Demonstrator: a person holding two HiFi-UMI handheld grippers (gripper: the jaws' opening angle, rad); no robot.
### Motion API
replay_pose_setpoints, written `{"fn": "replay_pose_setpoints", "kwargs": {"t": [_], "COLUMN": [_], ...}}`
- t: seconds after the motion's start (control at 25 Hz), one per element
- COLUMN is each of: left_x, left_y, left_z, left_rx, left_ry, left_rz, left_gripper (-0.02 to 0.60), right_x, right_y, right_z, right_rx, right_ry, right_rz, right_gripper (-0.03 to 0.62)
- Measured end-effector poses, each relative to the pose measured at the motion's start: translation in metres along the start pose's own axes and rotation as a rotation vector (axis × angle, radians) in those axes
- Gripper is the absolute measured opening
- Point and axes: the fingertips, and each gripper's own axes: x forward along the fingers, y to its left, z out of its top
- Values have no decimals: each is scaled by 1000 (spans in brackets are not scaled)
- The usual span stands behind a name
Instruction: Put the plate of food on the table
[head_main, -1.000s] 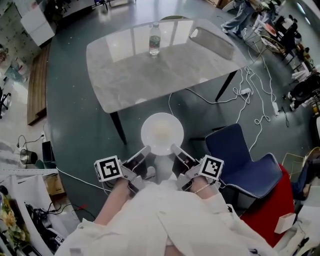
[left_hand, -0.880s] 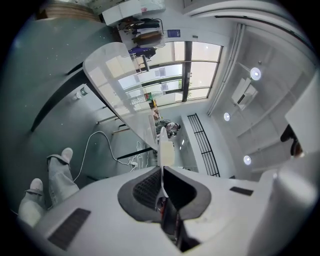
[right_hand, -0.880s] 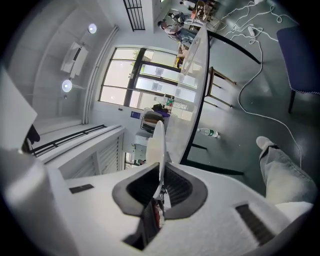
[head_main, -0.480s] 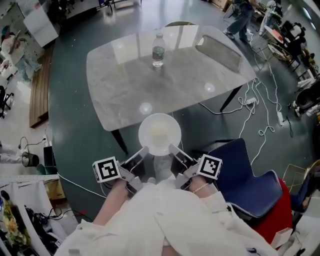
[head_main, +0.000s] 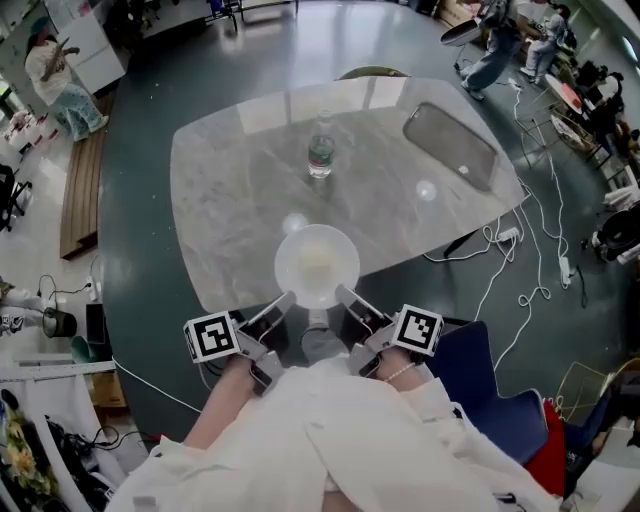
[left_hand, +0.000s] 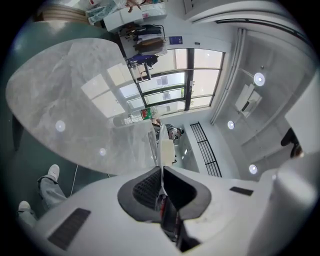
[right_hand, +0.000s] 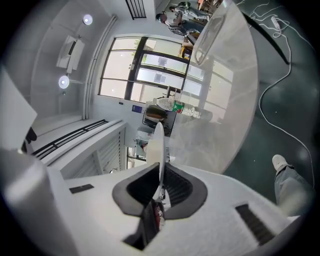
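Note:
A round white plate (head_main: 317, 265) with a pale patch of food in its middle hangs level over the near edge of the grey marble table (head_main: 230, 200). My left gripper (head_main: 285, 302) is shut on the plate's near left rim and my right gripper (head_main: 346, 298) is shut on its near right rim. In the left gripper view the plate (left_hand: 163, 147) shows edge-on, pinched between the dark pads of that gripper (left_hand: 161, 176). The right gripper view shows the same thin rim (right_hand: 159, 142) clamped in the right gripper (right_hand: 160, 181), with the table (right_hand: 227, 100) beyond.
A clear water bottle (head_main: 320, 155) stands upright mid-table, beyond the plate. A dark rectangular tray (head_main: 450, 145) lies at the table's far right. A blue chair (head_main: 495, 405) stands to my right. Cables (head_main: 535, 235) trail over the floor on the right.
I have walked up to the table with the plate held in both grippers. The plate, over the floor before, now hangs over the table's near edge.

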Motion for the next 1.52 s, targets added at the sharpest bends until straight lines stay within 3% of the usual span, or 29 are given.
{"fn": "replay_pose_setpoints", "kwargs": {"t": [0.28,0.76,1.16,1.52], "left_x": [51,108,116,113], "left_y": [-6,-5,4,5], "left_z": [58,112,113,111], "left_rx": [-1,34,-14,-6], "left_ry": [-38,-98,-117,-108], "left_rz": [10,4,16,25], "left_gripper": [23,23,23,23], "right_x": [47,93,99,99], "right_y": [0,-7,-19,-20], "right_z": [66,138,144,138], "right_rx": [-2,-53,-37,-12], "right_ry": [41,102,142,147], "right_rz": [0,34,32,34], "right_gripper": [14,14,14,14]}}
